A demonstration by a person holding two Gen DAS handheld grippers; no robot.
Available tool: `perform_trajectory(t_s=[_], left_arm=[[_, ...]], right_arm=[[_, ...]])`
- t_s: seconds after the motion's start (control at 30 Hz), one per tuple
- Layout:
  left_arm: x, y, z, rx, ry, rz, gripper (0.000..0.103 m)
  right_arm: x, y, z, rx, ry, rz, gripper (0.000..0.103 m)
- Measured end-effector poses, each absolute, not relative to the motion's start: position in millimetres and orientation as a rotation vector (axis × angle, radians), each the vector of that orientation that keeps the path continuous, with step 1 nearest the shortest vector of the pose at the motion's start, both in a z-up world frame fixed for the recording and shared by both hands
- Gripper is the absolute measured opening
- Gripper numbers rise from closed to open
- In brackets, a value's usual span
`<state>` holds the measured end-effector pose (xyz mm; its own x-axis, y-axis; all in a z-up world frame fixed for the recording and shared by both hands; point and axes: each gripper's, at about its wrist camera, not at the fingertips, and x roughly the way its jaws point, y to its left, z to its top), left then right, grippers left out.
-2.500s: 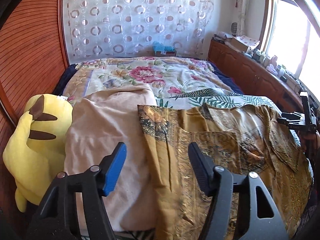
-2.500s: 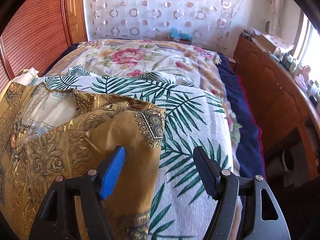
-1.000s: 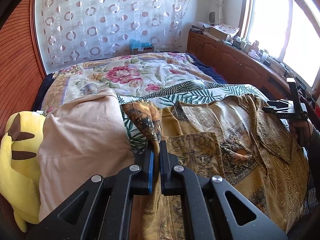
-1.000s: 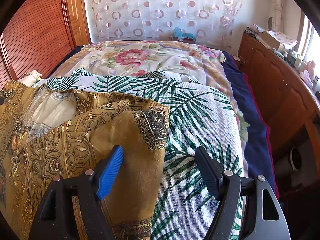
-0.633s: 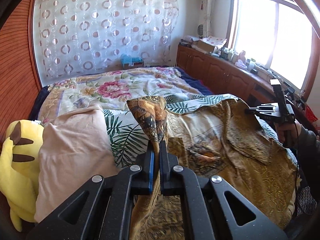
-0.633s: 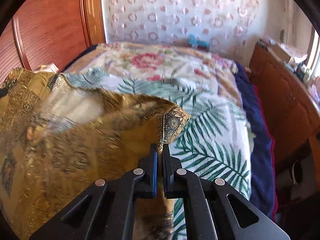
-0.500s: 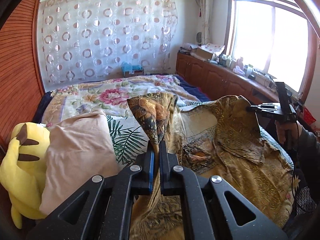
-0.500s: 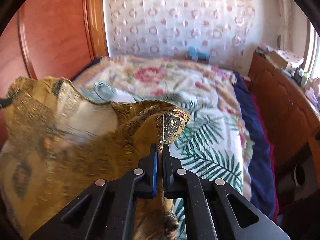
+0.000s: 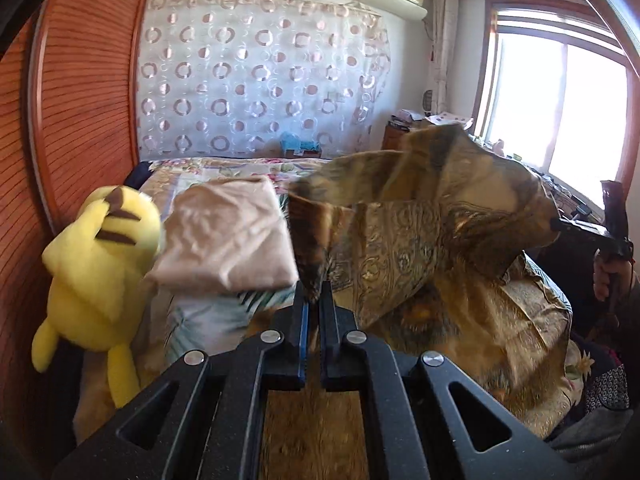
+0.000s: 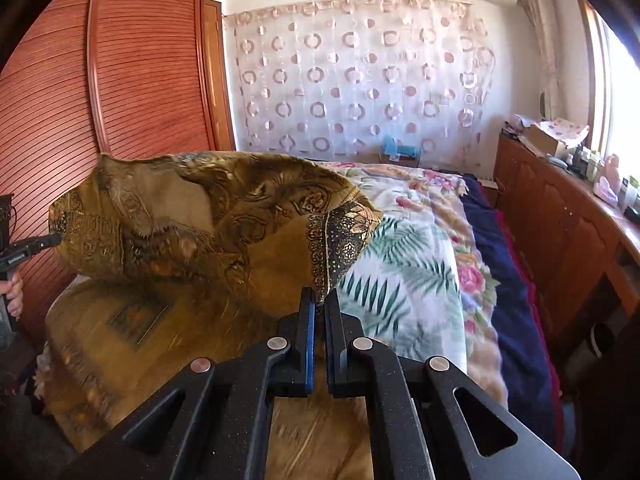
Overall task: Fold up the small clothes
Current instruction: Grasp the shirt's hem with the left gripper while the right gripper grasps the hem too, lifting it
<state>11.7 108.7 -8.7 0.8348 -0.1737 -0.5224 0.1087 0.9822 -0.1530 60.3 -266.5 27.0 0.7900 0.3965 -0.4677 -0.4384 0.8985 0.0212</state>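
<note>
the gold patterned fabric shirt (image 9: 420,240) hangs lifted above the bed's palm-leaf print blanket (image 10: 404,272), stretched between the left gripper (image 9: 313,300) and right gripper (image 10: 318,300), each pressed together pinching a sleeve edge.

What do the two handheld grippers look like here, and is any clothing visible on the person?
Both the left gripper and right gripper are matte black, with angular cut-out linkages, silver rivets and a blue pad on the left finger. A thin cable hangs by the right gripper's handle. A dark sleeve shows.
</note>
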Motion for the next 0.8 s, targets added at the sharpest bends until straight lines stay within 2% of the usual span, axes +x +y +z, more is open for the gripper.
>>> perform_trajectory(t_s=[0.33,0.5,0.57,0.6,0.67,0.8], left_arm=[[-32.9,144.0,-42.3,-0.194,0.628,-0.066,0.005],[-30.3,151.7,-46.5,-0.214,0.631,-0.054,0.005],[-30.1,150.4,-45.5,-0.208,0.624,-0.055,0.006],[-30.0,147.9,-44.3,-0.2,0.619,-0.059,0.008],[-29.3,142.0,-41.8,-0.171,0.614,-0.05,0.026],[-26.4,132.5,-38.1,-0.132,0.609,-0.063,0.041]], right_arm=[[-29.1,-301.6,-2.7,-0.079,0.592,0.443,0.004],[-34.2,-307.2,-5.7,-0.108,0.658,0.423,0.004],[-28.7,-306.0,-0.6,-0.113,0.671,0.402,0.012],[-29.2,-305.7,1.4,-0.116,0.67,0.393,0.013],[-34.6,-307.8,6.9,-0.119,0.662,0.373,0.015],[-49.3,-311.7,15.8,-0.14,0.633,0.342,0.019]])
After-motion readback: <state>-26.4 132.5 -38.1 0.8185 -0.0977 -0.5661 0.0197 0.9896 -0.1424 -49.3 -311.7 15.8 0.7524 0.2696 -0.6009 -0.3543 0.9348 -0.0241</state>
